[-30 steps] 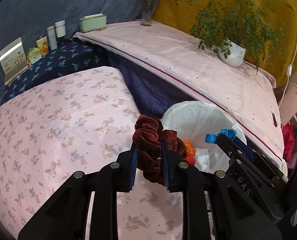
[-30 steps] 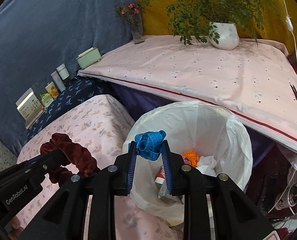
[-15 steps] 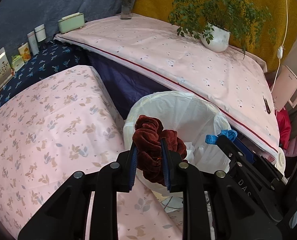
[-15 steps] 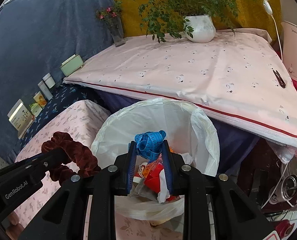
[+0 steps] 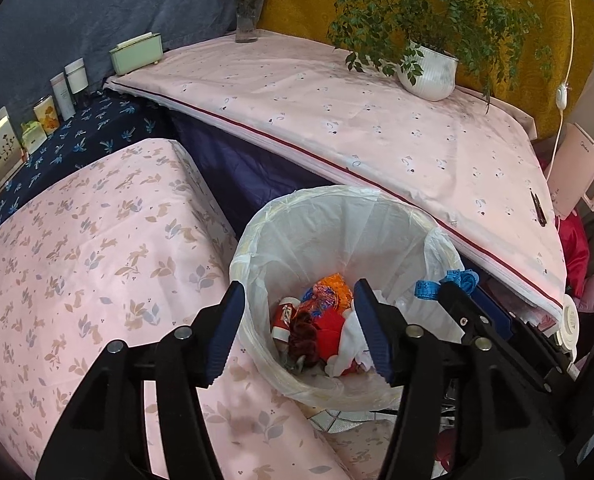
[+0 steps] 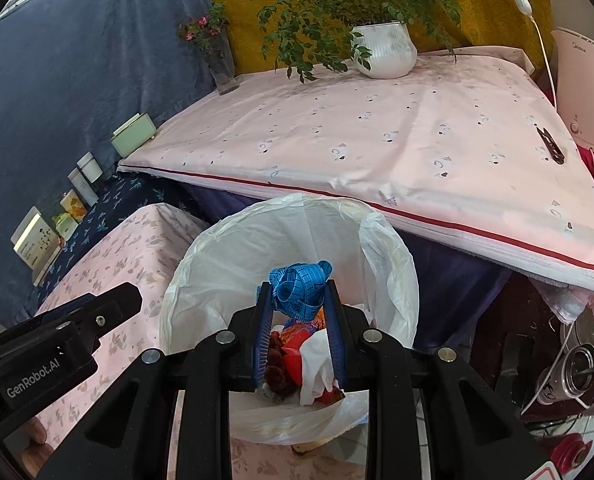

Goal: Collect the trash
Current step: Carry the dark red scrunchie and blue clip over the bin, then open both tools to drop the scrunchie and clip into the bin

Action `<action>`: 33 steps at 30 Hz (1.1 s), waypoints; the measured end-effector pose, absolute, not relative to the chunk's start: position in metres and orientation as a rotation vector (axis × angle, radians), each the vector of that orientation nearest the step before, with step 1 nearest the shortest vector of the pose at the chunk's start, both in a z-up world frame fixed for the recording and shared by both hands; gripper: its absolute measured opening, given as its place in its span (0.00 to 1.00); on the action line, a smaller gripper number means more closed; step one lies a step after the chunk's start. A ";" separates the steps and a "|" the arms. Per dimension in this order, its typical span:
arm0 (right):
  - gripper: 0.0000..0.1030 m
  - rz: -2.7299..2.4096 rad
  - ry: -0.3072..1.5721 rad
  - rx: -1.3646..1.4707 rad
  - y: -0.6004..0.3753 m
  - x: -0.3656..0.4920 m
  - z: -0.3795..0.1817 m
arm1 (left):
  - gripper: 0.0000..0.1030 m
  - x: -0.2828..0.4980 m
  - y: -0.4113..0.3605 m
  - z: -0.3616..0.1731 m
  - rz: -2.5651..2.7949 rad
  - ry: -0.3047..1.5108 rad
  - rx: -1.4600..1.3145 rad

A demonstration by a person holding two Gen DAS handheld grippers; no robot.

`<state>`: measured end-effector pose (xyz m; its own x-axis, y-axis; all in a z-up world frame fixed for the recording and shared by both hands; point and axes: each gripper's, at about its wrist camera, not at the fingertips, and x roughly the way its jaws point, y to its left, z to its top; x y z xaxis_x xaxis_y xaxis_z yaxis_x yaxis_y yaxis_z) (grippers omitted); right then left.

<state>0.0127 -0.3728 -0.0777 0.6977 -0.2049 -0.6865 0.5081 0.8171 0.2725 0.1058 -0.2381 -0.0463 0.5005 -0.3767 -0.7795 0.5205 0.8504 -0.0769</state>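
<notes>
Trash bin [image 5: 253, 240] | left fingers [image 5: 225, 328] opening, empty | right fingers [image 6: 263, 328] clamp tape measure [image 6: 301, 286], half hidden

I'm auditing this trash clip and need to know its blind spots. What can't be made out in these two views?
- Bottom of the trash bin: both views, buried under wrappers and the burgundy scrunchie.
- Printing on the small boxes: left wrist view, too small.
- Bin's outer base: both views, blocked by the left gripper and right gripper.
- Measuring tape length: bunched between the pads.
</notes>
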 end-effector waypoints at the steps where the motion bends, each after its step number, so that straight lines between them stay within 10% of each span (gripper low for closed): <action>1: 0.24 -0.413 0.693 0.471 -0.372 0.013 -0.078 | 0.52 0.107 -0.238 -0.047 -0.542 0.899 0.177; 33: 0.34 -0.376 0.703 0.403 -0.339 0.040 -0.071 | 0.73 0.123 -0.194 -0.053 -0.436 0.907 0.143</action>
<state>0.0400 -0.3394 -0.0706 0.7027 -0.1949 -0.6842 0.4601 0.8581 0.2281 0.1230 -0.1944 -0.0528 0.5359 -0.3054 -0.7871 0.4245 0.9034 -0.0615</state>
